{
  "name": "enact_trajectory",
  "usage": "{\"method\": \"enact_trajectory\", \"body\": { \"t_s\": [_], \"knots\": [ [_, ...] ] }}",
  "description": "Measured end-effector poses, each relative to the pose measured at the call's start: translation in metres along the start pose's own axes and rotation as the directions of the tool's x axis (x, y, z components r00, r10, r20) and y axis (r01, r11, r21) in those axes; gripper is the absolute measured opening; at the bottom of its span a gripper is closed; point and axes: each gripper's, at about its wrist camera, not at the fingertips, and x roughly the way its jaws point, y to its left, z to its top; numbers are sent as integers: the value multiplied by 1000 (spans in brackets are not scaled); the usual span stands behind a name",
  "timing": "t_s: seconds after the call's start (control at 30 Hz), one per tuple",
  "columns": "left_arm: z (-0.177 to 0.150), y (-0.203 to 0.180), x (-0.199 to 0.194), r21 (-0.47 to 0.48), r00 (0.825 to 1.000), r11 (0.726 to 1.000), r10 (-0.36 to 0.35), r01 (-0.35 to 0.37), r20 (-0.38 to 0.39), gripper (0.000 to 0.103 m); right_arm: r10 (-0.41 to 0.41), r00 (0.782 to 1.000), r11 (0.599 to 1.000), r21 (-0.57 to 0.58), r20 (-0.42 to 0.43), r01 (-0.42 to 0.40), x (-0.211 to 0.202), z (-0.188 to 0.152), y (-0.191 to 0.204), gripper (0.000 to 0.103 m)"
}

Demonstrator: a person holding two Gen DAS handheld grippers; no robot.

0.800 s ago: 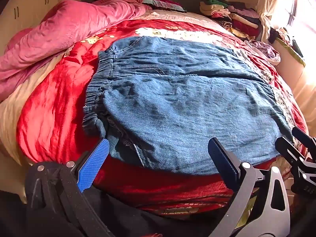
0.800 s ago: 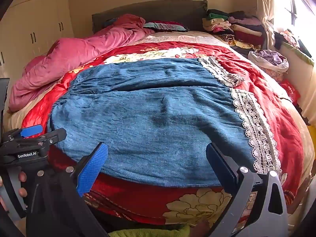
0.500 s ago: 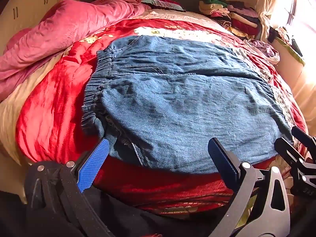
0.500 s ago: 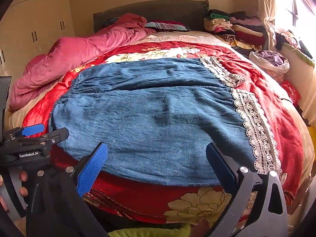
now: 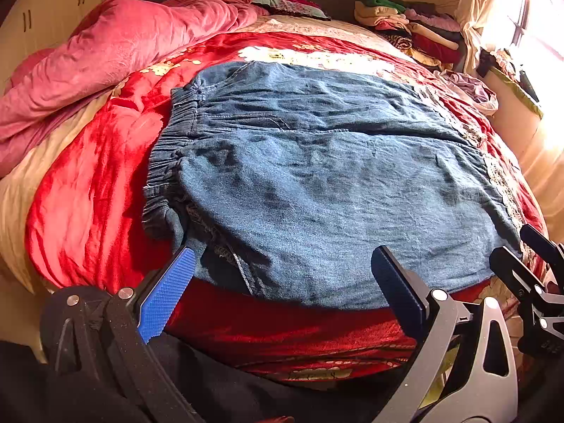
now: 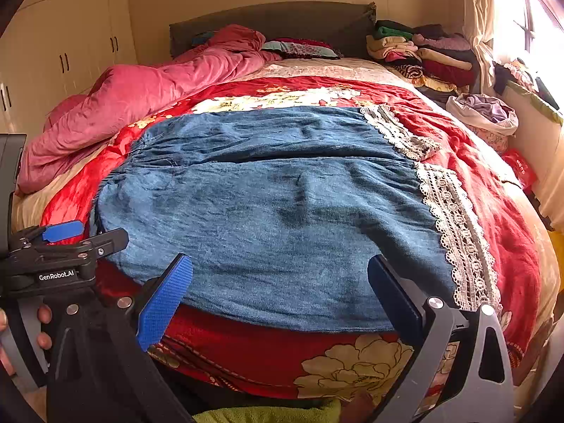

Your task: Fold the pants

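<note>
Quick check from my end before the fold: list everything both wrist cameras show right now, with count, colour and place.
Denim pants: one, blue, spread flat on the bed, waistband left, lace-trimmed hems right.
Bedspread: one, red with pale flowers, under the pants.
Quilt: one, pink, bunched at the far left.
Pillows: patterned, count unclear, by the headboard.
Clothes stack: mixed colours, far right corner.
Bag of clothes: one, pale, right of the bed.
Wardrobe: cream, left wall.
Window: bright, right.
Left tongs: open, at the near edge of the pants.
Right tongs: open, at the near edge of the pants.
</note>
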Motion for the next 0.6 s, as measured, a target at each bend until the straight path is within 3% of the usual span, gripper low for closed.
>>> {"method": "enact_trajectory", "body": {
  "t_s": [0.6],
  "knots": [
    [1,1,0,-1,1000,1000,-2,2,-1,94,5,1000,1000,1,0,-5,1,-1,0,99]
  ]
}}
